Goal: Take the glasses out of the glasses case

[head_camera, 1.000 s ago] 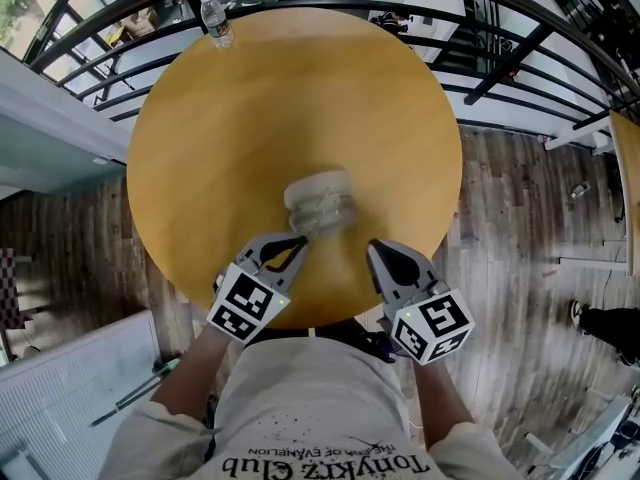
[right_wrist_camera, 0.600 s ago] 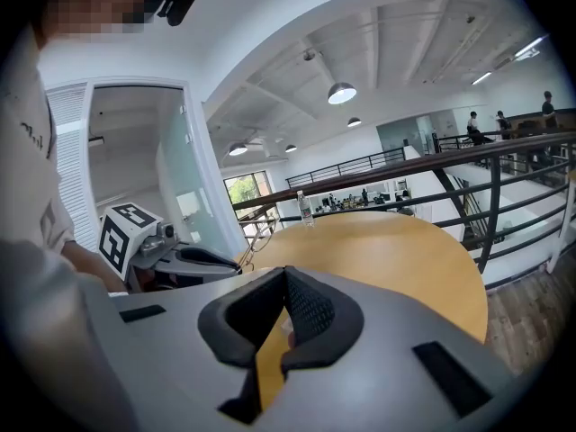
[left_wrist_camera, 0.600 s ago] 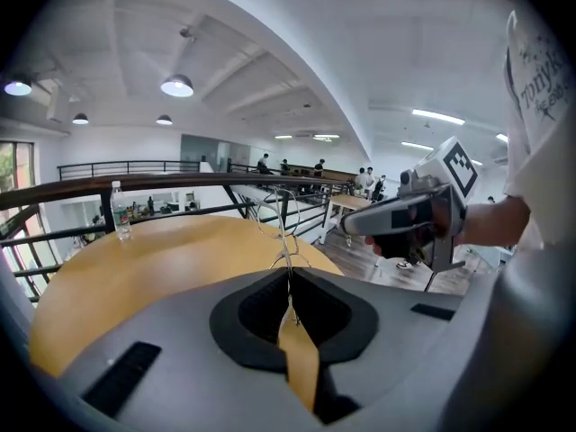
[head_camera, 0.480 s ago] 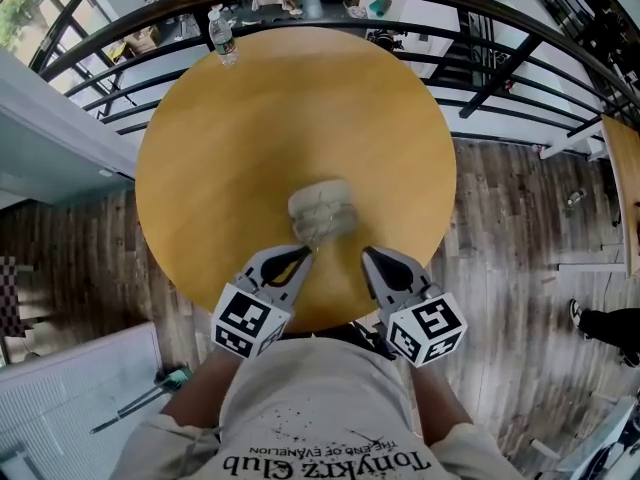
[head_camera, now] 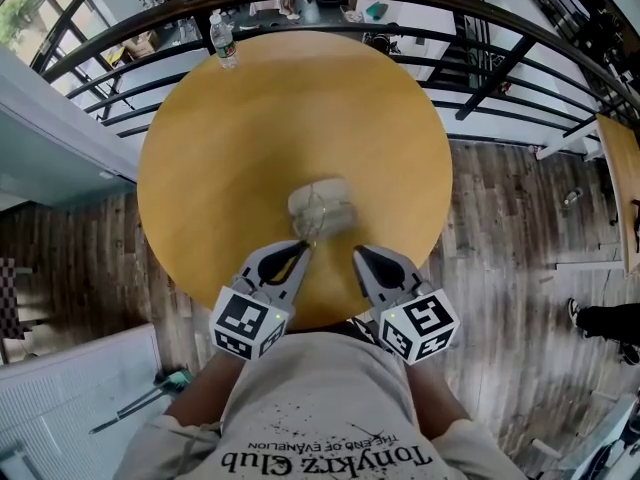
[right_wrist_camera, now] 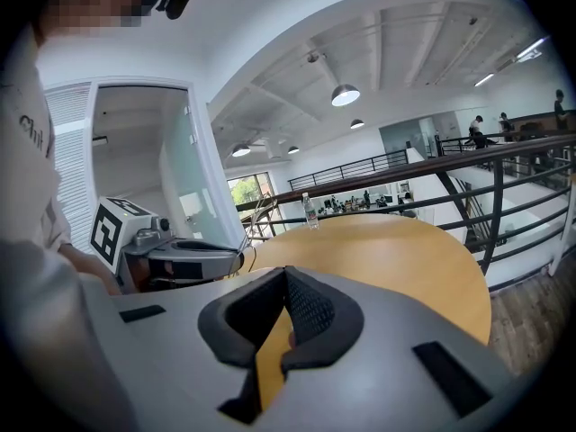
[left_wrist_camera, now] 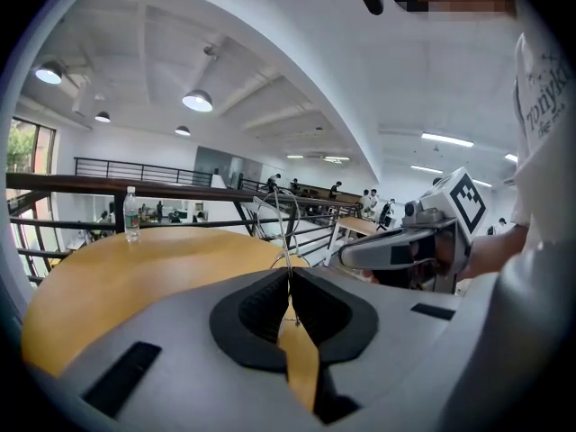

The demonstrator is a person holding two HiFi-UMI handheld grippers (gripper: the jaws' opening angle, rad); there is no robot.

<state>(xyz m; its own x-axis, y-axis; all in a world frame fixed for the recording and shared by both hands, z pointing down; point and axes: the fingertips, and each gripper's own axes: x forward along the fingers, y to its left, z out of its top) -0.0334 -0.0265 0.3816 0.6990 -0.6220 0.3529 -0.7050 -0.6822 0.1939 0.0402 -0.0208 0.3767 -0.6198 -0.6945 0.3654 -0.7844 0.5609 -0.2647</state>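
Observation:
A beige glasses case [head_camera: 322, 206] lies on the round wooden table [head_camera: 250, 138], a little nearer than its middle. My left gripper [head_camera: 301, 249] is shut on thin wire-framed glasses [left_wrist_camera: 286, 232], which stick up from between its jaws just at the case's near edge. In the left gripper view the wire frame rises above the jaws, with the right gripper's body [left_wrist_camera: 423, 241] to the right. My right gripper [head_camera: 360, 256] hovers over the table's near edge, right of the case, shut with nothing in it. The right gripper view shows the left gripper [right_wrist_camera: 180, 257] off to its left.
A water bottle [head_camera: 222, 38] stands at the table's far left edge. A dark metal railing [head_camera: 480, 38] curves round behind the table. Wood floor [head_camera: 520, 228] lies to the right, with another table's corner [head_camera: 622, 168] at the frame's right edge.
The right gripper has drifted a little to the left, closer to the left gripper. The left gripper stays shut on the glasses at the case's near edge.

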